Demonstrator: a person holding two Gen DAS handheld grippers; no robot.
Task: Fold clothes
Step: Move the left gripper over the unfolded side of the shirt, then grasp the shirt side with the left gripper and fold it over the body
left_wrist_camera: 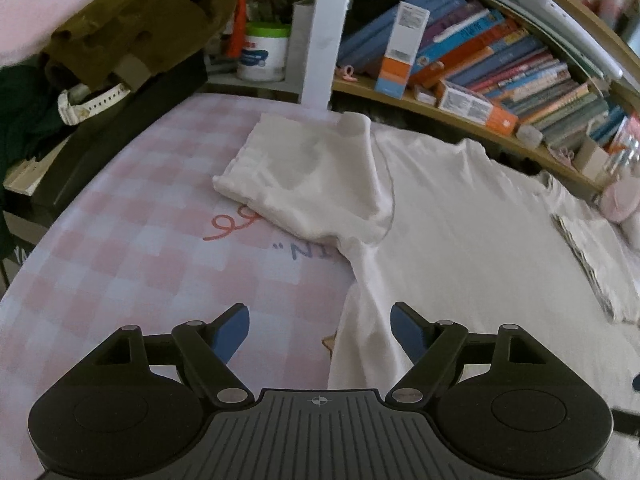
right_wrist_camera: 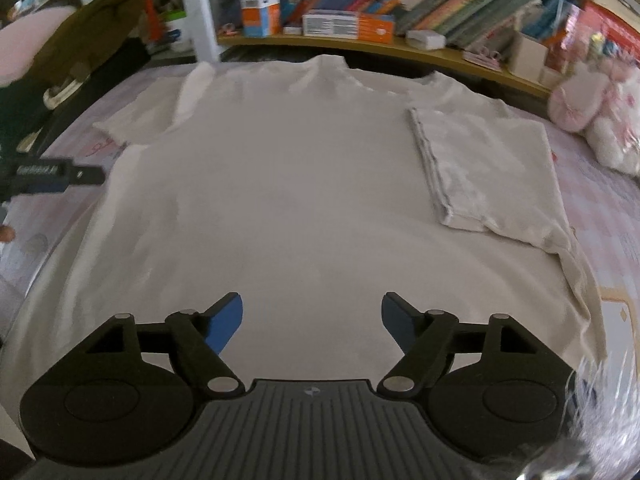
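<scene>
A white T-shirt (right_wrist_camera: 300,200) lies spread flat on the pink checked bed sheet (left_wrist_camera: 140,240), collar toward the bookshelf. Its left sleeve (left_wrist_camera: 304,176) sticks out sideways onto the sheet. The other sleeve (right_wrist_camera: 492,172) is folded inward over the body. My left gripper (left_wrist_camera: 320,332) hovers open over the shirt's left side edge below the armpit, nothing between its blue pads. My right gripper (right_wrist_camera: 312,320) stands open above the lower middle of the shirt, empty too. One black finger (right_wrist_camera: 60,174) of the left gripper shows at the left edge of the right wrist view.
A shelf of books (left_wrist_camera: 500,68) runs along the far side of the bed. A white post (left_wrist_camera: 324,32) stands by the shirt's left shoulder. Brown clothing (left_wrist_camera: 132,20) and a white watch (left_wrist_camera: 92,104) lie at the left. Pink plush toys (right_wrist_camera: 592,112) sit at the right.
</scene>
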